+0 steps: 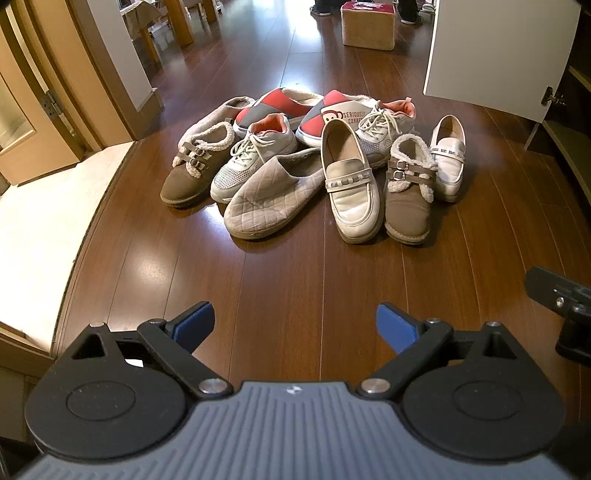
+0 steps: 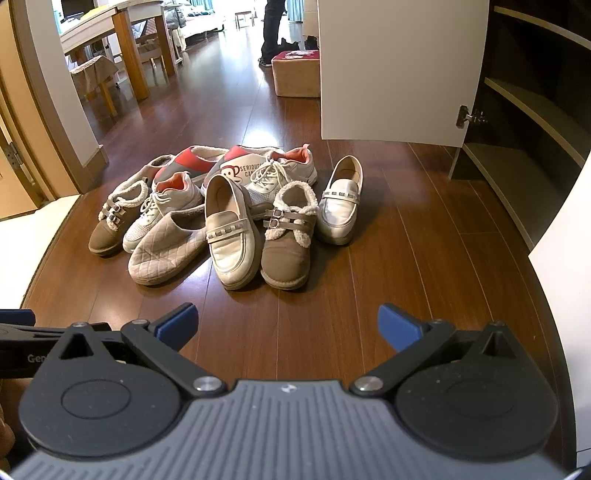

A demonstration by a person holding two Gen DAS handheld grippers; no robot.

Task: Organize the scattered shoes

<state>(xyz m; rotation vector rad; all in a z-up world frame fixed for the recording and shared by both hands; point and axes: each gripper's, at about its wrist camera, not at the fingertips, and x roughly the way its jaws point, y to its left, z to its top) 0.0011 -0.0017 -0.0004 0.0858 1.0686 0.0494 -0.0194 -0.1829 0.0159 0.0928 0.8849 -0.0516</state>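
Dark glossy plank floor (image 1: 295, 280), with a pale stone threshold (image 1: 40, 236) at the left and wooden door frames behind it. Heaped mid-floor, well ahead of both tools: a pile of shoes (image 1: 306, 166). Left to right along the front: brown fleece-trimmed buckle shoe (image 1: 192, 170), white mesh sneaker (image 1: 251, 158), quilted grey slipper (image 1: 269, 195), cream loafer (image 1: 347, 184) lying partly over the slipper's heel end, second brown buckle shoe (image 1: 410, 188), second cream loafer (image 1: 448, 155) at the far right, just beside the buckle shoe. Behind these: two red-and-grey slippers (image 1: 280, 107), one with a monkey print, and the other white sneaker (image 1: 388, 125).

Left gripper (image 1: 295, 326) low over bare floor, blue pads spread wide, nothing between. Right gripper (image 2: 288, 325) likewise, splayed and empty.

Only in the right wrist view: an open shoe cabinet (image 2: 532, 122) with dark empty-looking shelves behind its white door (image 2: 402, 70), a wooden dining table (image 2: 118, 40), and a person's legs (image 2: 271, 33) at the far end. A tan padded stool (image 1: 369, 26) in both views. In the left wrist view only the cabinet door's edge and hinge, plus part of the right tool at the frame's right margin.
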